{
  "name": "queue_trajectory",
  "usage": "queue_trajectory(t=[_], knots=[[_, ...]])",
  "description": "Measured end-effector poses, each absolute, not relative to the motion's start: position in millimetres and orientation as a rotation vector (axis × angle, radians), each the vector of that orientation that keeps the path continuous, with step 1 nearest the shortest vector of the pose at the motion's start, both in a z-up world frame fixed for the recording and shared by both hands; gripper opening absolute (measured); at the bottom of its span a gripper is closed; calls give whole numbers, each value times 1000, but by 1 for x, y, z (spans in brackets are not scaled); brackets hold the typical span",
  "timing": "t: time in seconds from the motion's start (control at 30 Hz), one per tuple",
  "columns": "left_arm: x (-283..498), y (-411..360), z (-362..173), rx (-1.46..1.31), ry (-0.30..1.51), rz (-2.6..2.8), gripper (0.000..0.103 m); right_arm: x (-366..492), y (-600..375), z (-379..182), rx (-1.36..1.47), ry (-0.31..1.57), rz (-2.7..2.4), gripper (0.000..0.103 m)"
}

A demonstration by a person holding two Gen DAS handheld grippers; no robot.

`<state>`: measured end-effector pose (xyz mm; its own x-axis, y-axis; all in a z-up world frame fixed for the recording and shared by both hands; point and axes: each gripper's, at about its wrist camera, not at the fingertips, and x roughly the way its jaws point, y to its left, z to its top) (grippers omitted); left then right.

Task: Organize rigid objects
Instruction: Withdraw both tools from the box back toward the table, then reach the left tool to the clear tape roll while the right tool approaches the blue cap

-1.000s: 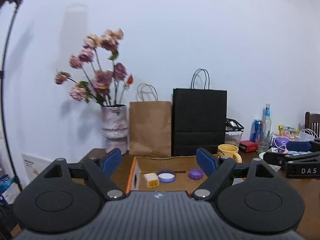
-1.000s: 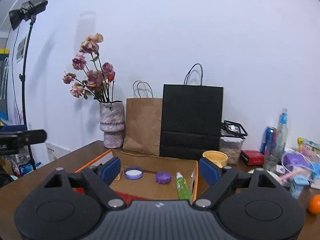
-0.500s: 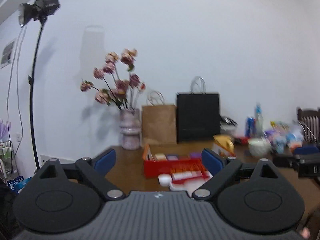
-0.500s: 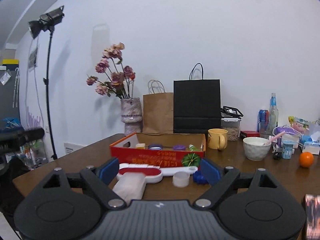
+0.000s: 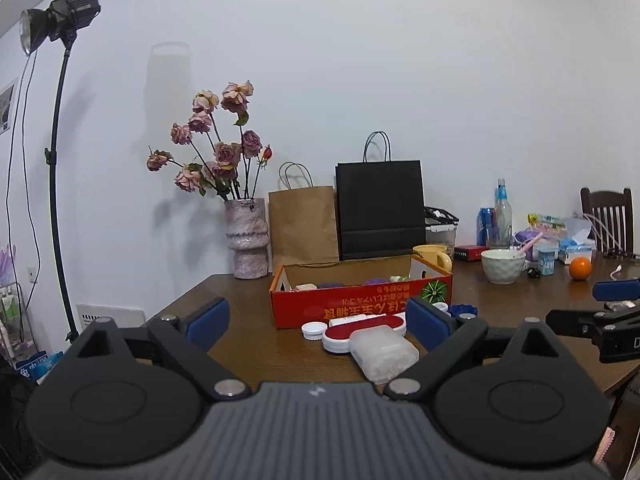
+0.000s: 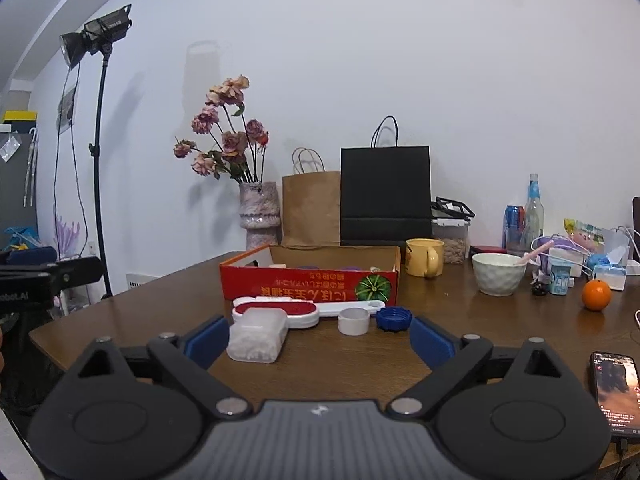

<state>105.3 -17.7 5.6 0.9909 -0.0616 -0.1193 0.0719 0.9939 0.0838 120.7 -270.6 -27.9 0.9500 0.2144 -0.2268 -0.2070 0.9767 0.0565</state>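
The table (image 6: 500, 336) carries a red box (image 6: 308, 284) with a few small things already inside, and just in front of it lies the loose lot still to be sorted: a red-topped case (image 6: 276, 314), a frosted tub (image 6: 258, 338) overlapping its near end, a white cup (image 6: 353, 321) and a blue cap (image 6: 394, 319). Both tools hang back from the pile, spread wide and holding nothing — left gripper (image 5: 318, 322), right gripper (image 6: 318, 338). The likeliest trouble, I judge, is crowding: the tub touches the case, so closing on either could drag or tip the other. The tub's smooth sides may slip from the pads. The low cap gives little to grip and could skid toward the phone (image 6: 614, 390) at the edge. Both tools reaching together might also collide — the pile is tight.
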Motion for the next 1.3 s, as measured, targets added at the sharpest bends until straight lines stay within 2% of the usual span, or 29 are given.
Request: queue_trajectory(t=[0.3, 0.47, 0.77, 0.9, 1.03, 1.13, 1.3], knots=[[134, -46, -4, 76, 200, -64, 97, 158, -298, -36, 53, 284, 215, 97], [172, -70, -8, 80, 320, -102, 97, 192, -314, -36, 43, 332, 187, 97], [240, -115, -12, 98, 381, -190, 96, 261, -335, -36, 7, 394, 182, 97], [280, -140, -19, 151, 430, -214, 83, 294, -343, -39, -1, 433, 188, 97], [316, -160, -28, 151, 501, -269, 76, 331, -352, -47, 15, 488, 196, 94], [343, -173, -35, 149, 561, -278, 72, 360, -359, -53, 20, 528, 187, 92], [386, -185, -51, 133, 658, -288, 72, 400, -371, -61, 95, 589, 248, 91]])
